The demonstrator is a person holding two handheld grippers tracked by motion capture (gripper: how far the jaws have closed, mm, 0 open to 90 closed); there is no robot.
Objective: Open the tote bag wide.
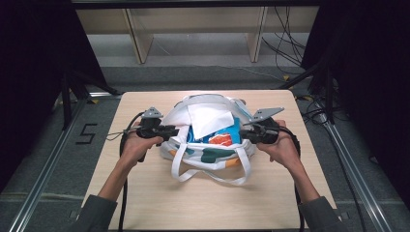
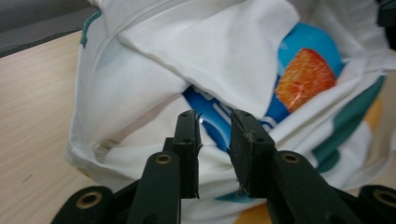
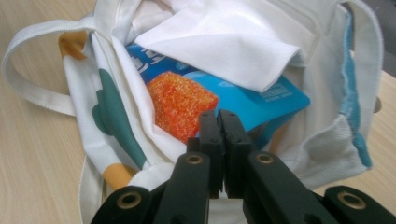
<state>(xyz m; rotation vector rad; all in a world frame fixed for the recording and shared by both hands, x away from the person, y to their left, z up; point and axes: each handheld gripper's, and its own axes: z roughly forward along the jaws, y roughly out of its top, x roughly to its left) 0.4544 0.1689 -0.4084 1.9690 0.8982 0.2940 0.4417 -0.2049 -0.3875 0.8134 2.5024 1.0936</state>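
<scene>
Beside the tabletop [image 1: 145, 203], floor tape is reading "5" [image 1: 86, 134]; left gripper [image 2: 215, 122] fingers are spreading beside the bag [image 1: 176, 118], right gripper [image 3: 219, 122] fingers are pinching its edge over a blue packet [image 3: 280, 100].

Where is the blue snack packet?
The blue snack packet lies inside the white tote bag at the table's middle, partly under a white cloth, between both tools.

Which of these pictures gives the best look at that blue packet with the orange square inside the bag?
The right gripper view: the blue packet with the orange square lies mostly uncovered. The left gripper view shows a corner; the high view shows it small.
</scene>
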